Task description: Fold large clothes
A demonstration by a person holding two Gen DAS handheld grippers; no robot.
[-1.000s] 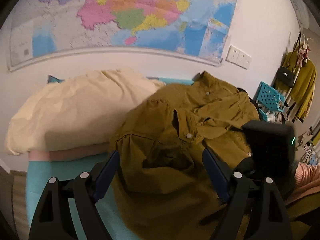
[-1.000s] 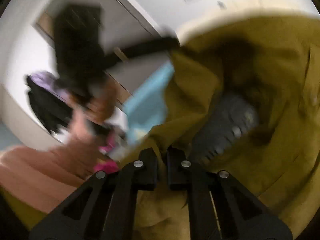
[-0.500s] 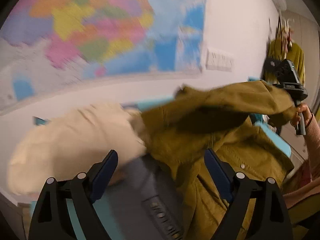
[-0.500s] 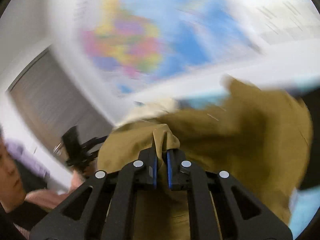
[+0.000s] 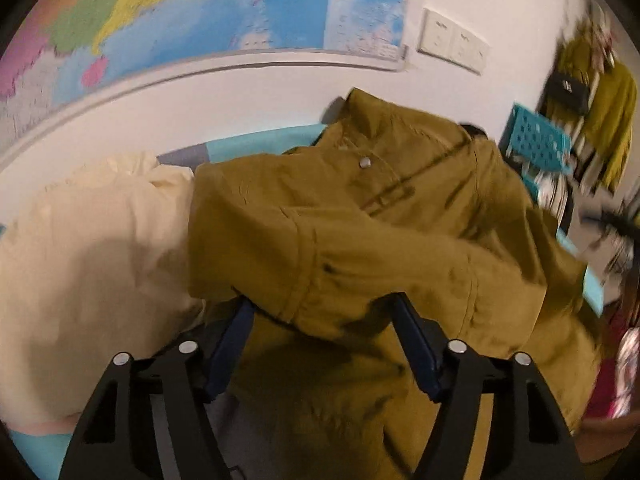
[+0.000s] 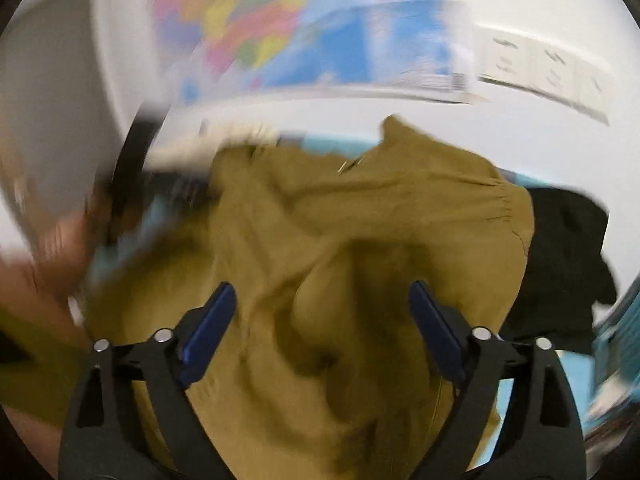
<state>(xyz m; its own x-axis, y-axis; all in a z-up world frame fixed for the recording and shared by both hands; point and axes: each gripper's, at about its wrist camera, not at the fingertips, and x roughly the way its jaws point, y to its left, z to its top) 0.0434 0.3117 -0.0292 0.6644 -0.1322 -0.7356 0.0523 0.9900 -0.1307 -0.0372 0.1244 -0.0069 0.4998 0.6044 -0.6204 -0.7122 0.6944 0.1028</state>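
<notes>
One olive jacket lies heaped on the teal bed, overlapping a cream quilt; a sleeve fold looks just laid. Right gripper fingers opening wide, clear of cloth; left gripper fingers closing astride a fold, not yet pinching. Next move likely calls for gripping that edge.

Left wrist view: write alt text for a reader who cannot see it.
An olive-green jacket lies heaped on a turquoise bed, a folded flap draped over the left gripper, whose closing jaws are not yet pressing the fabric. A cream duvet sits beside it, below a colourful wall map.
</notes>
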